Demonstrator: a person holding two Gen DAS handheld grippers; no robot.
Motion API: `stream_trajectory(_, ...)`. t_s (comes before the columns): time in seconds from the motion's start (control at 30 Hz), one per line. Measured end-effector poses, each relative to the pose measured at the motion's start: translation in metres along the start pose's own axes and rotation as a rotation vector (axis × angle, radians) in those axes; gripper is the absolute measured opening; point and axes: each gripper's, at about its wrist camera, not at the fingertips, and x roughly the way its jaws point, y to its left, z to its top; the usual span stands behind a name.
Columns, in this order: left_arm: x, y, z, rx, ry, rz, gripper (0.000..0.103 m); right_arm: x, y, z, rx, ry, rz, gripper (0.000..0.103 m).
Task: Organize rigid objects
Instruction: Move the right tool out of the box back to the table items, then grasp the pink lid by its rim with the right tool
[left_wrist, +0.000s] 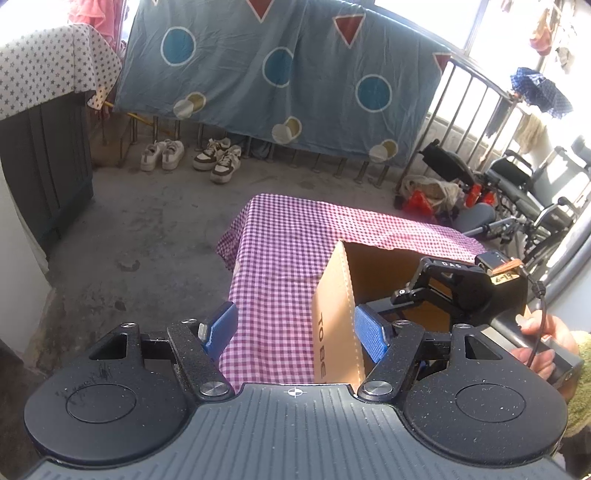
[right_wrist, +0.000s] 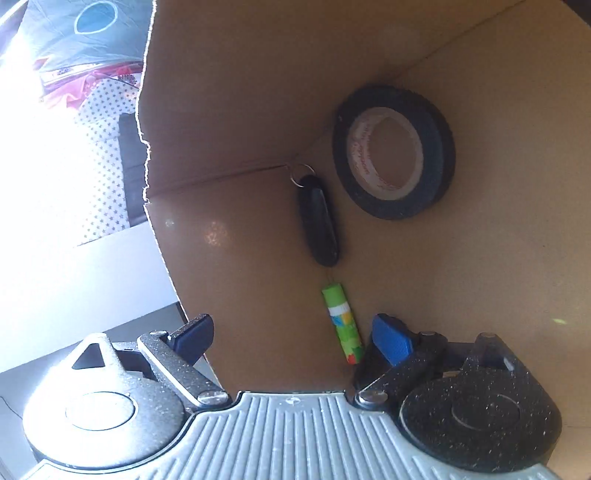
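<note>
- Brown cardboard is making up the box (left_wrist: 334, 317), which is sitting on the purple checked cloth (left_wrist: 288, 258); black letters reading "TO BE" are running down the box's outer wall, the rest cut off.
- A yellow tag on the right gripper (left_wrist: 461, 291) is carrying handwriting, too small to read; "DAS" is showing on its black body.
- Print is circling the pale core of the black tape roll (right_wrist: 393, 153), illegible.
- The left gripper (left_wrist: 295, 332) is standing with its blue pads well apart, straddling the box's near wall; whether either pad is touching it I cannot tell.
- The right gripper (right_wrist: 291, 339) is reaching inside the box, fingers spread wide, gripping nothing.
- Inside the box, the tape roll is lying in the far corner, a black key fob (right_wrist: 319, 221) just beside it, and a green glue stick (right_wrist: 341, 323) nearer, between the right gripper's fingers but untouched.
</note>
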Motion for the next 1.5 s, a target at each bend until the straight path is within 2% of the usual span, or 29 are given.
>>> stream_trajectory(0.27, -0.004, 0.003, -0.003, -0.015, 0.001, -0.002, 0.07, -0.013, 0.012, -0.015, -0.047, -0.042, 0.012, 0.095)
stream_trajectory(0.43, -0.018, 0.003, -0.008, -0.03, -0.011, -0.016, 0.07, -0.056, 0.026, -0.045, -0.151, -0.132, 0.074, 0.095)
stream_trajectory(0.5, -0.026, 0.003, -0.012, -0.036, -0.019, -0.023, 0.07, -0.086, 0.03, -0.054, -0.217, -0.176, 0.104, 0.095)
stream_trajectory(0.73, -0.054, 0.004, -0.033, -0.054, -0.024, -0.077, 0.07, -0.189, 0.049, -0.149, -0.478, -0.376, 0.209, 0.095)
stream_trajectory(0.8, -0.059, 0.0, -0.043, -0.045, -0.013, -0.095, 0.072, -0.207, 0.048, -0.18, -0.546, -0.441, 0.214, 0.095)
stream_trajectory(0.87, -0.062, -0.005, -0.053, -0.024, 0.003, -0.111, 0.078, -0.216, 0.041, -0.213, -0.613, -0.507, 0.183, 0.095)
stream_trajectory(0.93, -0.061, -0.012, -0.066, 0.004, 0.035, -0.123, 0.081, -0.216, 0.032, -0.238, -0.656, -0.55, 0.146, 0.095)
stream_trajectory(1.03, -0.055, -0.025, -0.088, 0.06, 0.108, -0.141, 0.084, -0.205, 0.006, -0.267, -0.677, -0.567, 0.082, 0.095)
stream_trajectory(1.17, -0.044, -0.044, -0.119, 0.182, 0.202, -0.173, 0.09, -0.15, -0.028, -0.279, -0.658, -0.573, -0.04, 0.093)
stream_trajectory(1.27, -0.029, -0.057, -0.138, 0.257, 0.265, -0.184, 0.09, -0.111, -0.047, -0.278, -0.64, -0.558, -0.119, 0.082)
stream_trajectory(1.4, -0.013, -0.075, -0.159, 0.371, 0.293, -0.133, 0.09, -0.071, -0.056, -0.276, -0.656, -0.502, -0.215, 0.068)
stream_trajectory(1.5, -0.004, -0.083, -0.172, 0.42, 0.303, -0.087, 0.09, -0.053, -0.052, -0.277, -0.715, -0.479, -0.265, 0.064)
